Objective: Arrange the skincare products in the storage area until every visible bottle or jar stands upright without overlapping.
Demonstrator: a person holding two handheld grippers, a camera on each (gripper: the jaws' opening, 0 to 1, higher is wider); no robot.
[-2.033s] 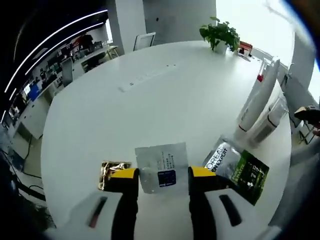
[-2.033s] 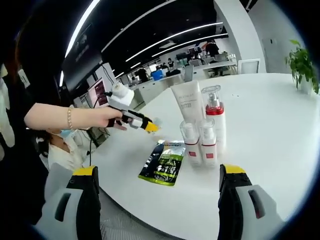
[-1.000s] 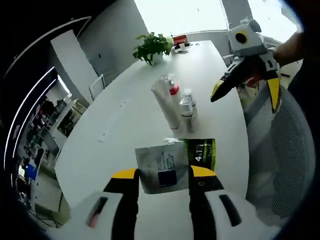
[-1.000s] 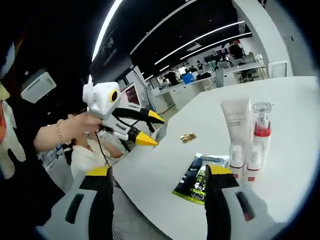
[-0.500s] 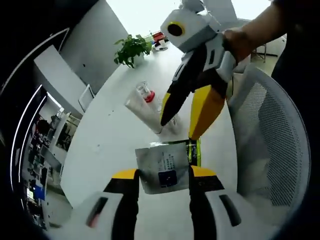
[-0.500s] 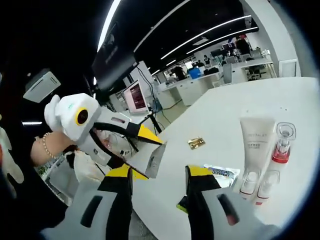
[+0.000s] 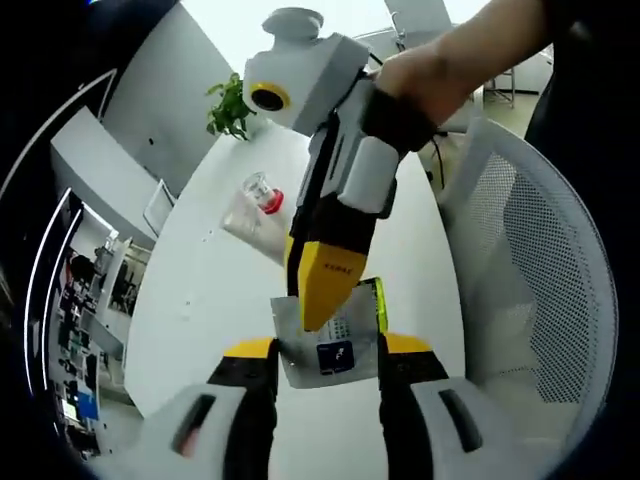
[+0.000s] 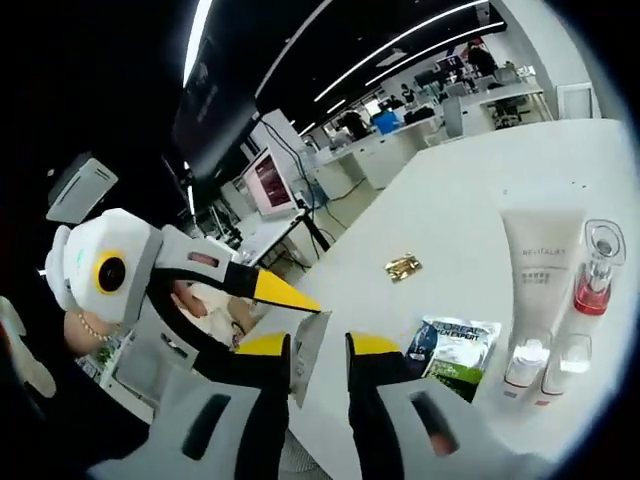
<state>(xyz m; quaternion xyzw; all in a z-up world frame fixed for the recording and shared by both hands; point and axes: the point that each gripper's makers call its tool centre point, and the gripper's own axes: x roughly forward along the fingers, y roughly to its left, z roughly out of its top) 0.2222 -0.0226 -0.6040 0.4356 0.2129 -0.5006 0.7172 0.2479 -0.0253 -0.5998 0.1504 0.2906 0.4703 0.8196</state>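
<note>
At the lower centre of the left gripper view, the left claw (image 7: 328, 352) pinches a silver sachet (image 7: 330, 355) between its yellow tips, held in the air above the white surface (image 7: 205, 290). The right claw (image 7: 322, 290) comes down from the upper centre onto the sachet's top edge; in the right gripper view its jaws (image 8: 318, 350) stand nearly together around that thin packet (image 8: 308, 360), seemingly gripping it for a handover. Both claws meet at the sachet, whose flat face runs between them. On the surface at lower right stand a white tube (image 8: 541, 270) and red-collared pump bottle (image 8: 597, 268), two small bottles (image 8: 547, 366) before them, a green sachet (image 8: 453, 353) lying flat beside, and a gold packet (image 8: 403, 265). Office desks fill the background.
</note>
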